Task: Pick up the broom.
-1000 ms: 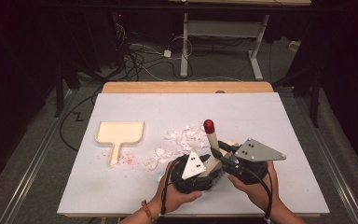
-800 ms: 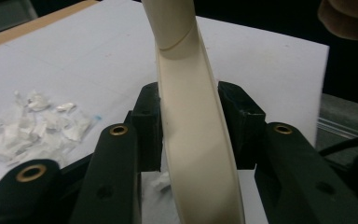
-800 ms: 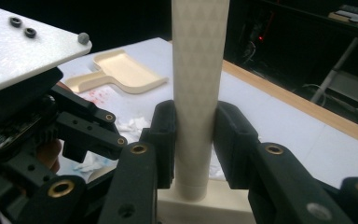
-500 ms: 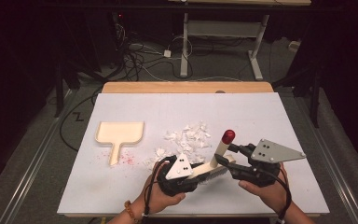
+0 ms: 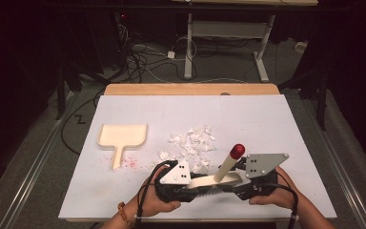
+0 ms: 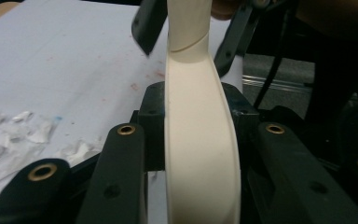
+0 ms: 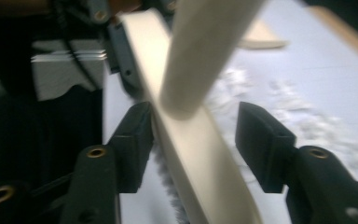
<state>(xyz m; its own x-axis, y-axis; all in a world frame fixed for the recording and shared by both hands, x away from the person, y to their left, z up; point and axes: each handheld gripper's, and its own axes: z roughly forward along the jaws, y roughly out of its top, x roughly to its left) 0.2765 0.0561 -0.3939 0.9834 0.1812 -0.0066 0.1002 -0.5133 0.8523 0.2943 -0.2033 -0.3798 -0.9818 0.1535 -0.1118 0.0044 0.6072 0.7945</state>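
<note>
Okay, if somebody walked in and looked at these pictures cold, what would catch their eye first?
Probably the cream brush with its red-tipped handle sticking up, held between the left gripper and right gripper at the table's near edge. Next, the heap of white paper scraps mid-table, and the pale dustpan to its left, with reddish specks beside its handle.

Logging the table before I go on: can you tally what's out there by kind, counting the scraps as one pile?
Brush (cream head, red-tipped handle): 1
Dustpan, cream: 1
Pile of white paper scraps: 1
Handheld grippers: 2, left and right
Total: 5
</note>
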